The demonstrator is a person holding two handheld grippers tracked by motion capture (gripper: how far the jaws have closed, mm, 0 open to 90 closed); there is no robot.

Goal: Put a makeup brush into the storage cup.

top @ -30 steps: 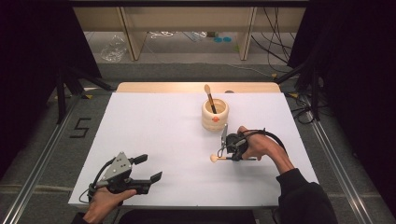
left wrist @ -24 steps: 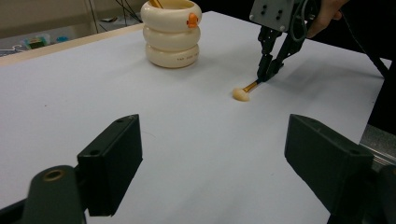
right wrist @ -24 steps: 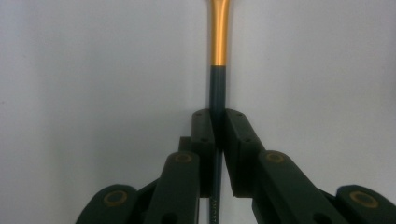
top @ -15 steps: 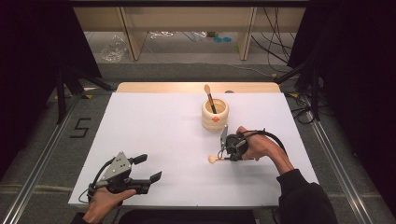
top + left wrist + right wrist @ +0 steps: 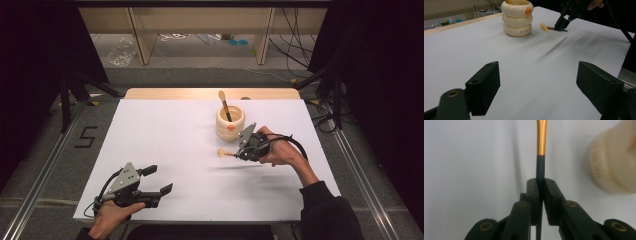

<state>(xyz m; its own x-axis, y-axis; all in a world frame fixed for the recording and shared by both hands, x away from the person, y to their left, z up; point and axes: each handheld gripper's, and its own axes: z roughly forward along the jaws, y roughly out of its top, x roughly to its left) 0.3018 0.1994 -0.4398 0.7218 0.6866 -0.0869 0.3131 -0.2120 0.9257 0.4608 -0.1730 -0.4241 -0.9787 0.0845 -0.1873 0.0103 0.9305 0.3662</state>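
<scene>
White table [image 5: 165,130], dark surround. Right claw [image 5: 240,154] clamped on a dark-handled brush [image 5: 226,153], lifted just near-right of the cream holder [image 5: 230,121]. Holder already has one brush [image 5: 224,104] upright; this one probably goes in next. Left claw [image 5: 156,181] apart, idle near-left.

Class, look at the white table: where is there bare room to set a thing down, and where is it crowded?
The table lies bare between the left gripper and the cream holder. It is crowded beside the holder, where the right gripper holds a brush.
</scene>
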